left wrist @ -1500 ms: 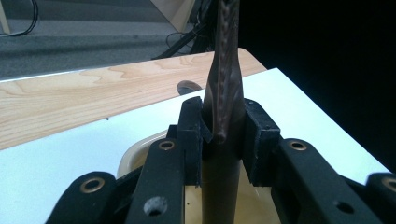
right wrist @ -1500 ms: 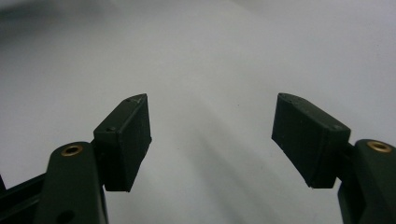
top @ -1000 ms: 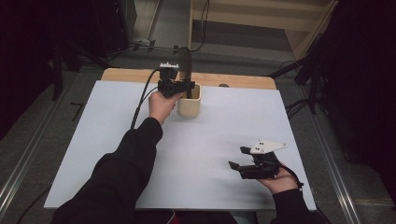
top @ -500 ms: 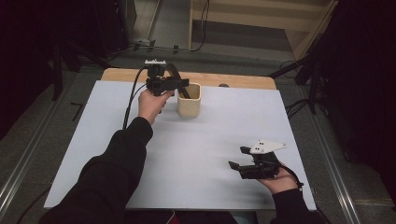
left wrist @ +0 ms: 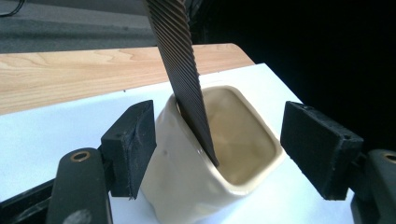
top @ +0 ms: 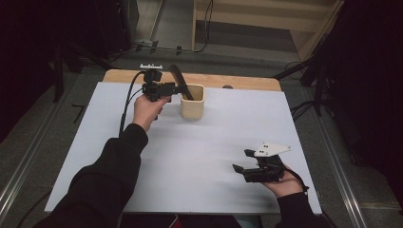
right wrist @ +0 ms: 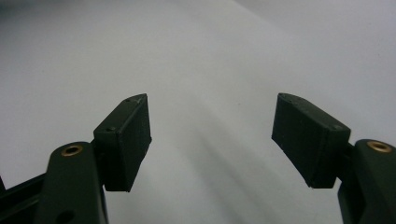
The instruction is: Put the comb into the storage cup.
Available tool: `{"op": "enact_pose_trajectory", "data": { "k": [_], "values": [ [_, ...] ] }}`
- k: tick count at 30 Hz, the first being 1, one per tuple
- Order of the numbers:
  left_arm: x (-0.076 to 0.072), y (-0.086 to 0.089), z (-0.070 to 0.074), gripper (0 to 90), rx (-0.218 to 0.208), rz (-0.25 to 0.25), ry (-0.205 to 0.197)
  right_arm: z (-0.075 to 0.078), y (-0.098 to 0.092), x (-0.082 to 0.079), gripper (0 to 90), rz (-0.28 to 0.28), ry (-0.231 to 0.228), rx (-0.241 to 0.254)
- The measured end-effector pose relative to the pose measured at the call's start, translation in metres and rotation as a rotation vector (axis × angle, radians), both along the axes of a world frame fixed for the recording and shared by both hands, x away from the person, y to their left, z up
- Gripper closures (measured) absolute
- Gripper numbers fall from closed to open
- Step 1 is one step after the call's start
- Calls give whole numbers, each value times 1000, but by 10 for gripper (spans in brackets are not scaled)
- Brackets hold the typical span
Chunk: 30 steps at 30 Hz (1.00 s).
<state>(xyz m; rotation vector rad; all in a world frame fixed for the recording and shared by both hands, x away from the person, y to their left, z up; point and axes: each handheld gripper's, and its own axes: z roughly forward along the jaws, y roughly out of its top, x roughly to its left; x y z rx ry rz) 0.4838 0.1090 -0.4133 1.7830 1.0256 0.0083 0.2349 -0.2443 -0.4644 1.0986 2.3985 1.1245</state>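
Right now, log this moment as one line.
left gripper: open, just released | ridged dark strip: leaning in cream cup | right gripper: open, empty, over white sheet

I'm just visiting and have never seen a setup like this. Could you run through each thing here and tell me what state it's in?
Cream cup: upright on the white table top, open at the top.
Dark ridged strip: standing in the cup, leaning on its rim, held by nothing.
Left gripper: jaws open, just widened, either side of the cup; contact unclear.
Right gripper: jaws open, nothing between them, low over the table top.
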Motion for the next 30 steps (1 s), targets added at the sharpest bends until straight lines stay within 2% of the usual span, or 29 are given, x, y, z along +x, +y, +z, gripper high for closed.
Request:
{"op": "enact_pose_trajectory", "data": {
  "k": [3, 9, 17, 26, 30],
  "values": [
    [-3, 4, 1, 272, -20, -7, 21, 0, 0, 0, 263, -3, 2, 2],
    [-11, 11, 3, 273, -1, -25, 23, 0, 1, 1, 263, -2, 0, -3],
    [-20, 18, -2, 273, 19, -44, 37, -1, 2, 2, 263, 0, 0, -7],
    [-28, 27, -4, 274, 5, -59, 52, -1, 3, 4, 262, 1, 2, -15],
    [-33, 30, -5, 274, 15, -66, 50, -1, 3, 4, 262, 0, 5, -15]
  ]
}}
